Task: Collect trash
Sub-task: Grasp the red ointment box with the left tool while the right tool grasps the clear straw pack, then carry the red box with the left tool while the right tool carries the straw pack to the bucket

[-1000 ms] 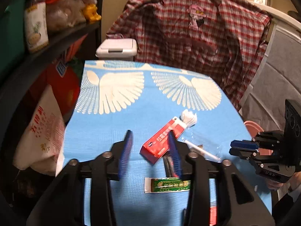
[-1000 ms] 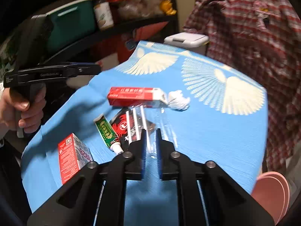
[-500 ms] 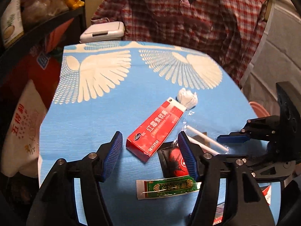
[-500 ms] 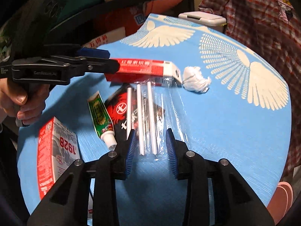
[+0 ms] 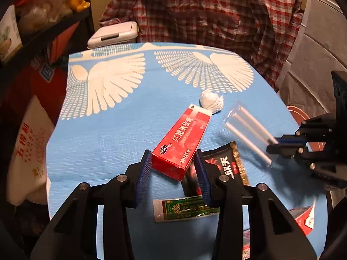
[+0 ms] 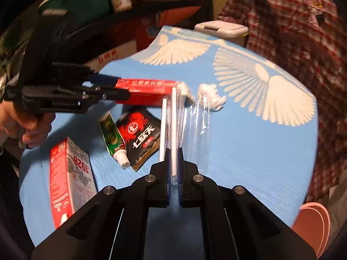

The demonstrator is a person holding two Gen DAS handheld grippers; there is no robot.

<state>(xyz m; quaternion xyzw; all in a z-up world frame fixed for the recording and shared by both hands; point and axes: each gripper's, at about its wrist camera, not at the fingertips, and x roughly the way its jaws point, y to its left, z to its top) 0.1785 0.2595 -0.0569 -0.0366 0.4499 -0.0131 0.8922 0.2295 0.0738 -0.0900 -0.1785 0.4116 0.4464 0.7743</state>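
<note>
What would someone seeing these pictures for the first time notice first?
Probably the bright blue tablecloth with white wing patterns, littered with trash. At its middle the left gripper has just closed its blue pads on the near end of a long red carton. To its right the right gripper has just closed on a clear packet of white straws and holds it off the cloth, with a crumpled white tissue just beyond the carton.

2 red boxes (image 6: 147, 93), 1 green tube (image 6: 111, 135), 1 black sachet (image 6: 141, 136), 1 tissue wad (image 6: 211, 97)
</note>
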